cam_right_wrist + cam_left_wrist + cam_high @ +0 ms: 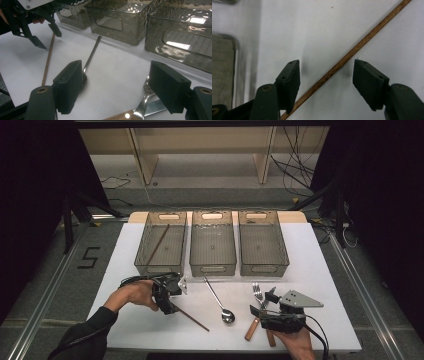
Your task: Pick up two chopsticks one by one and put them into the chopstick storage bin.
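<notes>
Now lowered left gripper (325, 82), jaws spread, chopstick (352, 51) lying between them on counter (287, 30), not yet pinched; better centred before closing. Right gripper (115, 87) held spread, idle.

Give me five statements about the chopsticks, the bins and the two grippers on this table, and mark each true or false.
1. The left gripper has its jaws on either side of a wooden chopstick lying on the table. True; the pads do not yet touch it.
2. All three bins are empty. False: the left bin holds a second chopstick; the middle bin and right bin look empty.
3. The spoon lies on the table in front of the middle bin. True.
4. The right gripper is clamped on the fork. False: its jaws stand open above the fork.
5. The spoon lies inside the right bin. False: it is on the white table.
</notes>
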Available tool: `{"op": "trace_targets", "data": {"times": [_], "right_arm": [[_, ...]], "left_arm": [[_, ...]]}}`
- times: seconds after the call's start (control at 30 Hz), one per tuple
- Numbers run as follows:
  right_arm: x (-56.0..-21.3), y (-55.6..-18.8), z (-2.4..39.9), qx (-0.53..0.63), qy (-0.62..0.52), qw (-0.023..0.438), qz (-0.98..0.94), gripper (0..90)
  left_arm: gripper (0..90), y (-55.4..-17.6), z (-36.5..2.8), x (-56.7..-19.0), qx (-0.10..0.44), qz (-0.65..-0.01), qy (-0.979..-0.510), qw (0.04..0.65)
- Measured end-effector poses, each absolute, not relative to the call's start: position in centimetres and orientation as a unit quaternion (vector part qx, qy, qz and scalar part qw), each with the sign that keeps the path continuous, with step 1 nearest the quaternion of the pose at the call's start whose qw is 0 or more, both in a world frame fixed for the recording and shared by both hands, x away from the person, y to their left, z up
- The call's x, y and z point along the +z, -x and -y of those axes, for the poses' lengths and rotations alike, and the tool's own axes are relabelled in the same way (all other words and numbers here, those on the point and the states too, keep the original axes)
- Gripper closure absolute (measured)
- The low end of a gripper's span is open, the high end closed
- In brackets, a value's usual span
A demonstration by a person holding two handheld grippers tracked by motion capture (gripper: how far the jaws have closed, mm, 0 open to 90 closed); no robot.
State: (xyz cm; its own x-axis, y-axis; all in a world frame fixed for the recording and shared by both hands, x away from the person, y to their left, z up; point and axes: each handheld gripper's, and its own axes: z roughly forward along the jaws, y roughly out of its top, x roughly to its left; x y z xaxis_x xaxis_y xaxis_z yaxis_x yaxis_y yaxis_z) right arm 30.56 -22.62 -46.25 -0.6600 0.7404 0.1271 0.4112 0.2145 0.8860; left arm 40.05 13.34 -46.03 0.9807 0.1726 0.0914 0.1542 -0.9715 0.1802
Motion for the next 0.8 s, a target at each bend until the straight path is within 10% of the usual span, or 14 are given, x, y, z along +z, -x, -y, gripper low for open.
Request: {"op": "trace_targets", "data": {"times": [0.8], "right_arm": [[-46.3, -30.66, 22.63, 0.498, -0.379, 0.163, -0.763, 28.2]], "left_arm": [[70.1, -39.68, -12.58, -46.34, 0.022, -0.03, -0.998, 0.058]]}}
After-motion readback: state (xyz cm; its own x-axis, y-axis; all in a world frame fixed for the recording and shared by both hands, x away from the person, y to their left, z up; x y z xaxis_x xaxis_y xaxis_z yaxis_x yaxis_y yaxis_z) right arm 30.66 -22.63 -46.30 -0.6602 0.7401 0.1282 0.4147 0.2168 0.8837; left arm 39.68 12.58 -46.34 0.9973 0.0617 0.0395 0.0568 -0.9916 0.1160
